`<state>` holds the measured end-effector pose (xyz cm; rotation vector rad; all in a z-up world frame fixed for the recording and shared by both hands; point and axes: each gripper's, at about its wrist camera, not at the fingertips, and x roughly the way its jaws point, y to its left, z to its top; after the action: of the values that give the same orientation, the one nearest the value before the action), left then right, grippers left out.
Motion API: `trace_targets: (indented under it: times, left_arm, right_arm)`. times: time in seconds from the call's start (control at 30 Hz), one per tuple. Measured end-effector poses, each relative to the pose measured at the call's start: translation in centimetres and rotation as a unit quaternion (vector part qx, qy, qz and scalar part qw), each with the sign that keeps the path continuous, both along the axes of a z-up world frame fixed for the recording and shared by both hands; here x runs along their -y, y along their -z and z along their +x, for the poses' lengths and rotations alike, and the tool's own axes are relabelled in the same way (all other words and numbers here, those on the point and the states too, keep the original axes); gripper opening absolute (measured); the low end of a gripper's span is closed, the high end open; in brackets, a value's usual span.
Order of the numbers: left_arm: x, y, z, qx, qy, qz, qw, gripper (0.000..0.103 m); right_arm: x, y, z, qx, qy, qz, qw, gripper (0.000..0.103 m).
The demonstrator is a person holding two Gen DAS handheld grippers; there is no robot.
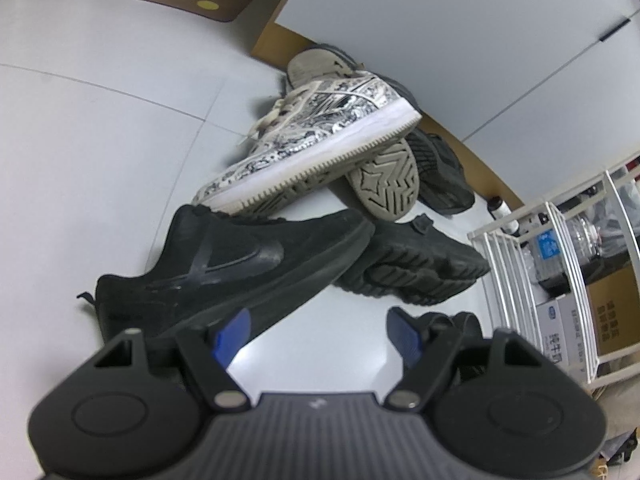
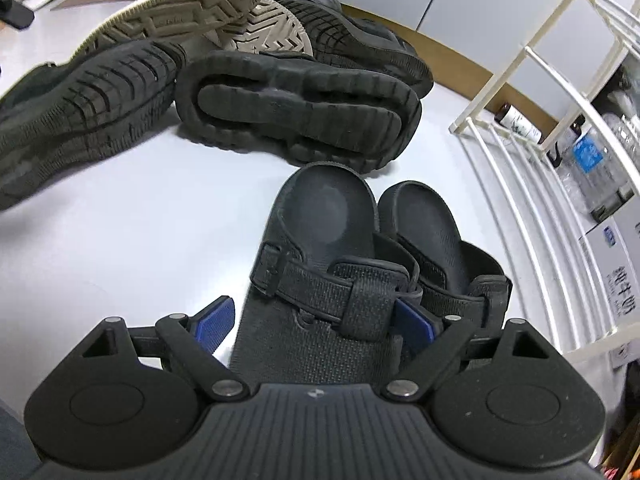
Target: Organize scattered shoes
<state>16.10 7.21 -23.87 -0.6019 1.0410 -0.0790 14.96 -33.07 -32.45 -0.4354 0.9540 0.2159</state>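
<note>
Black sandal [image 2: 320,276] lies on the pale floor [image 2: 132,216] between my right gripper [image 2: 314,326]'s spread fingers [image 2: 214,322], its twin [image 2: 444,240] touching it on the side of the white rack [image 2: 520,184]. My left gripper [image 1: 316,336] hangs with fingers [image 1: 234,332] spread and empty, just short of a black sneaker [image 1: 224,264]. Beyond, a chunky black shoe [image 2: 296,108] lies on its side, and farthest the patterned sneaker [image 1: 316,140] leans across its mate's sole [image 1: 384,180] near the wall [image 1: 460,40].
</note>
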Motion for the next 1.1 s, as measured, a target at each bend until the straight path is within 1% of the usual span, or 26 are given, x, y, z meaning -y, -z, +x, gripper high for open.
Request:
trace_targets:
  times: [0.03,0.17,0.2,0.23,0.33,0.43,0.6,0.67,0.8,0.9,0.93,0.97,1.0,1.03,1.1]
  left_arm:
    - [0.0,0.0,0.0,0.0,0.0,0.001,1.0,0.077]
    - [-1.2,0.4,0.0,-0.003,-0.015,0.011,0.9998,0.077]
    - [-1.5,0.5,-0.1,-0.004,-0.019,0.014,0.9997,0.077]
    - [-1.8,0.6,-0.1,-0.005,-0.023,0.016,0.9996,0.077]
    - [-2.7,0.9,-0.1,-0.007,-0.036,0.025,0.999,0.077]
    - [-3.9,0.9,0.3,0.003,-0.046,0.038,0.9982,0.077]
    - [-6.3,1.8,1.6,0.005,-0.062,0.074,0.9953,0.077]
    - [-7.2,2.4,2.2,0.001,-0.067,0.081,0.9945,0.077]
    - [-7.7,3.0,3.3,-0.001,-0.067,0.084,0.9942,0.077]
    - [-7.6,3.9,4.3,0.006,-0.051,0.087,0.9948,0.075]
    - [-7.3,4.5,4.8,0.008,-0.036,0.099,0.9944,0.074]
    - [-6.9,5.2,5.3,0.0,-0.022,0.113,0.9933,0.069]
    - [-6.8,5.7,5.5,-0.007,-0.018,0.113,0.9934,0.064]
    - [-6.8,6.1,5.5,-0.013,-0.016,0.108,0.994,0.062]
    - [-6.7,6.4,5.4,-0.008,-0.012,0.088,0.9961,0.047]
  right_arm:
    - [-0.1,0.1,-0.1,0.005,-0.003,-0.009,1.0,0.085]
    - [-0.5,0.6,-0.3,0.023,-0.015,-0.043,0.999,0.081]
    - [-0.4,0.5,-0.3,0.023,-0.016,-0.043,0.999,0.08]
    - [-0.4,0.4,-0.3,0.022,-0.016,-0.042,0.999,0.076]
    - [-0.4,-1.1,-0.3,0.022,-0.016,-0.014,1.0,0.075]
    - [-0.6,-2.4,-0.5,0.026,-0.027,0.02,0.999,0.075]
    - [-0.1,-4.0,-0.9,0.011,-0.044,0.096,0.994,0.076]
    - [0.1,-4.3,-1.0,-0.001,-0.057,0.123,0.991,0.076]
    - [0.3,-4.2,-1.3,-0.013,-0.052,0.143,0.988,0.076]
    - [0.4,-4.0,-1.3,-0.02,-0.048,0.149,0.988,0.076]
    - [0.4,-3.9,-1.3,-0.021,-0.048,0.149,0.987,0.076]
    - [0.4,-3.8,-1.4,-0.021,-0.049,0.149,0.987,0.076]
    - [0.4,-3.8,-1.4,-0.022,-0.049,0.149,0.987,0.076]
    - [0.4,-3.8,-1.4,-0.022,-0.05,0.15,0.987,0.076]
    - [0.5,-3.7,-1.5,-0.022,-0.049,0.152,0.987,0.076]
